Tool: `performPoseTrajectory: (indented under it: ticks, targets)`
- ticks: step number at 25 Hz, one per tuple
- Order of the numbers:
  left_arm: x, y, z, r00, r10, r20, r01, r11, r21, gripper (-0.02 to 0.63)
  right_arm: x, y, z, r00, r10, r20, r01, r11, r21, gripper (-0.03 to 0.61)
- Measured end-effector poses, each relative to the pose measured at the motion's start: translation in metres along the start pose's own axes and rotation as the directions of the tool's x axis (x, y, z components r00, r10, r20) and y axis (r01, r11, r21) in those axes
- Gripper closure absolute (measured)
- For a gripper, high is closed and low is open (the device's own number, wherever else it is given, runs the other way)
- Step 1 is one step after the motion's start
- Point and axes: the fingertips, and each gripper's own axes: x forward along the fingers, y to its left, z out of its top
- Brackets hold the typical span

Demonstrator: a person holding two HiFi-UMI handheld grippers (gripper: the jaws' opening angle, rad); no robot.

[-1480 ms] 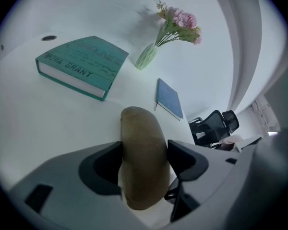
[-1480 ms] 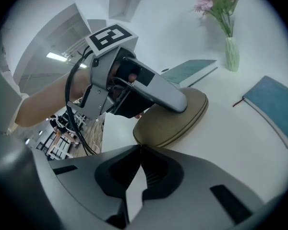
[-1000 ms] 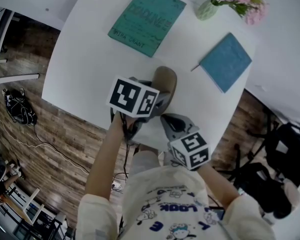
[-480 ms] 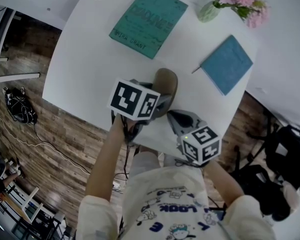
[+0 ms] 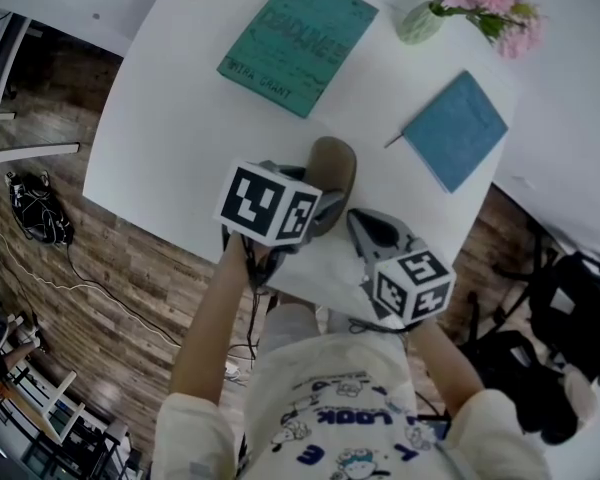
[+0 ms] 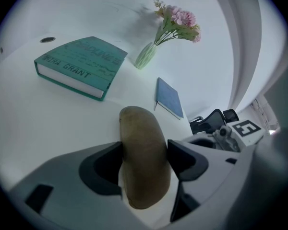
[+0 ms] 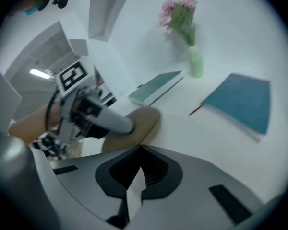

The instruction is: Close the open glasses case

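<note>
**A:** Your left tool (image 6: 145,158) pinches the glasses case (image 6: 138,128) across its width, with both pads pressed on its brown sides. The tool slants down to the desk from your bare forearm (image 5: 212,318).

**B:** The case lies on the white desk (image 5: 170,118), near the edge closest to you. Its far end points toward the teal book (image 5: 298,40). In your left gripper view it shows as one smooth, rounded shell.

**A:** Your right tool (image 7: 138,171) has its jaws pressed together and is empty.

**B:** It also slants down at the desk, just to the right of the case and apart from it. The blue notebook (image 5: 456,128) lies farther out on that side.
</note>
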Motion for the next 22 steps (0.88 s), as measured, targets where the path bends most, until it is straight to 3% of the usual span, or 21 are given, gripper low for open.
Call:
performPoseTrajectory:
  ticks: [2, 3, 5, 8, 9, 10, 11, 14, 19, 22]
  targets:
    - [0.001, 0.000, 0.000, 1.000, -0.006, 0.002, 0.006, 1.000, -0.003, 0.321, -0.009, -0.044, 0.032, 0.992, -0.093, 0.080, 0.090, 0.995, 0.042, 0.580]
    - [0.001, 0.000, 0.000, 1.000, -0.008, 0.003, 0.008, 1.000, -0.006, 0.321, -0.012, -0.058, 0.047, 0.992, -0.081, 0.092, 0.075, 0.995, 0.064, 0.580]
    - [0.000, 0.001, 0.000, 1.000, -0.010, 0.000, 0.010, 1.000, -0.014, 0.321, -0.013, -0.058, 0.061, 0.997, 0.019, 0.070, -0.022, 0.999, 0.043, 0.580]
    - [0.000, 0.001, 0.000, 1.000, -0.011, -0.009, 0.011, 1.000, -0.016, 0.319, -0.007, -0.022, 0.032, 0.978, 0.187, -0.091, -0.197, 0.973, -0.122, 0.578]
    - [0.001, 0.001, 0.000, 1.000, -0.012, -0.010, 0.012, 1.000, -0.017, 0.319, -0.005, -0.008, 0.017, 0.960, 0.230, -0.161, -0.259, 0.948, -0.186, 0.548]
    - [0.001, 0.000, 0.000, 1.000, -0.014, -0.011, 0.014, 1.000, -0.017, 0.319, -0.002, 0.004, 0.003, 0.939, 0.258, -0.227, -0.312, 0.917, -0.249, 0.458]
    - [0.001, 0.000, 0.000, 1.000, -0.016, -0.012, 0.015, 1.000, -0.018, 0.319, 0.000, 0.014, -0.009, 0.920, 0.270, -0.284, -0.353, 0.886, -0.302, 0.411]
    - [0.002, 0.000, 0.000, 1.000, -0.020, -0.016, 0.020, 1.000, -0.018, 0.318, 0.007, 0.032, -0.025, 0.887, 0.270, -0.375, -0.410, 0.833, -0.370, 0.411]
    - [0.002, 0.000, 0.000, 1.000, -0.025, -0.014, 0.025, 0.999, -0.020, 0.316, 0.014, 0.034, -0.027, 0.867, 0.288, -0.407, -0.437, 0.832, -0.341, 0.418]
    - [0.002, 0.001, 0.000, 1.000, -0.029, -0.010, 0.029, 0.999, -0.023, 0.316, 0.013, 0.039, -0.034, 0.849, 0.312, -0.426, -0.463, 0.828, -0.315, 0.485]
